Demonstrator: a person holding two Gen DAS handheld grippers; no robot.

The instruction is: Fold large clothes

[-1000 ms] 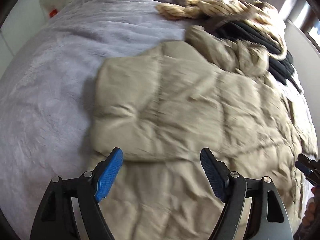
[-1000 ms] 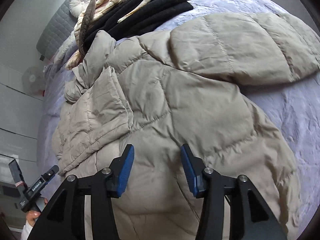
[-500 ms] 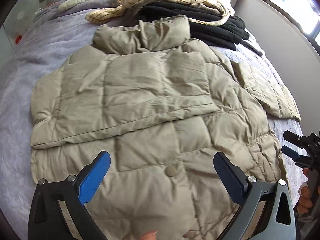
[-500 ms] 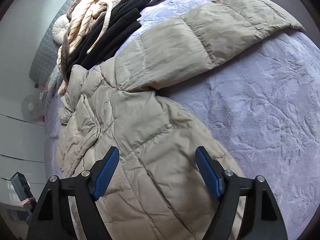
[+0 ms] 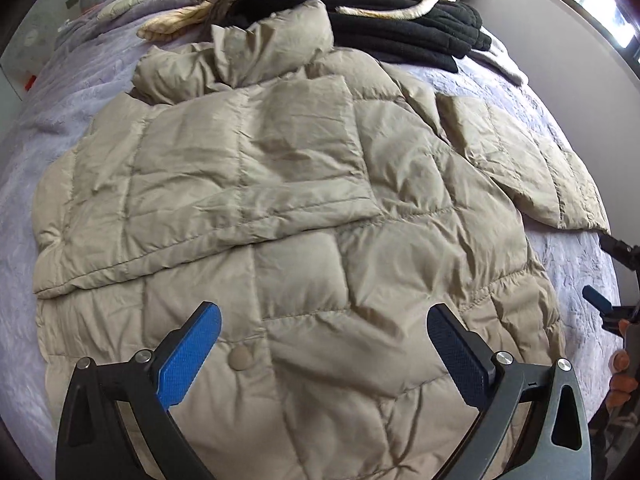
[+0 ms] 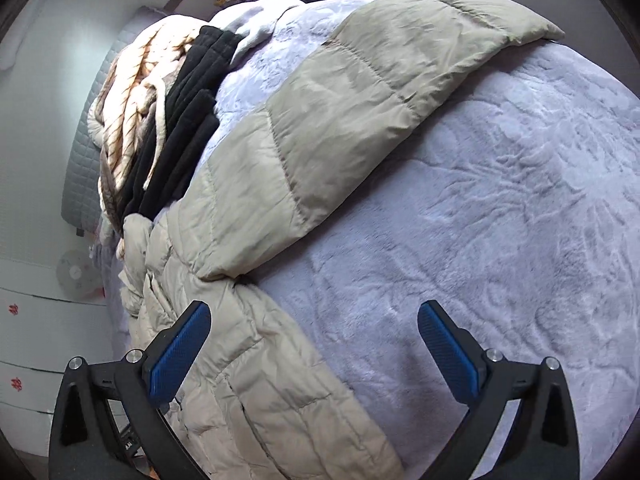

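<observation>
A beige puffer jacket (image 5: 304,208) lies flat on the lilac bed cover (image 6: 500,208), collar toward the head of the bed. One sleeve is folded across its chest (image 5: 224,200). The other sleeve (image 6: 360,92) stretches out sideways over the cover. My left gripper (image 5: 323,316) hovers open above the jacket's lower front, near a snap button (image 5: 240,358), holding nothing. My right gripper (image 6: 314,312) hangs over the jacket's side edge and the bare cover. Its jaws are opening with nothing between them. It also shows at the right edge of the left wrist view as the right gripper (image 5: 602,268), held by a hand.
A stack of black clothes (image 5: 400,32) and a cream striped blanket (image 6: 128,112) lie beyond the collar at the head of the bed. A grey quilted headboard (image 6: 80,152) stands behind them. A small fan (image 6: 78,276) and white drawers stand beside the bed.
Both grippers' jaws have spread wider. The left view slid from the jacket's left side to its middle. The right view swung off the jacket's body toward the outstretched sleeve and bare cover.
</observation>
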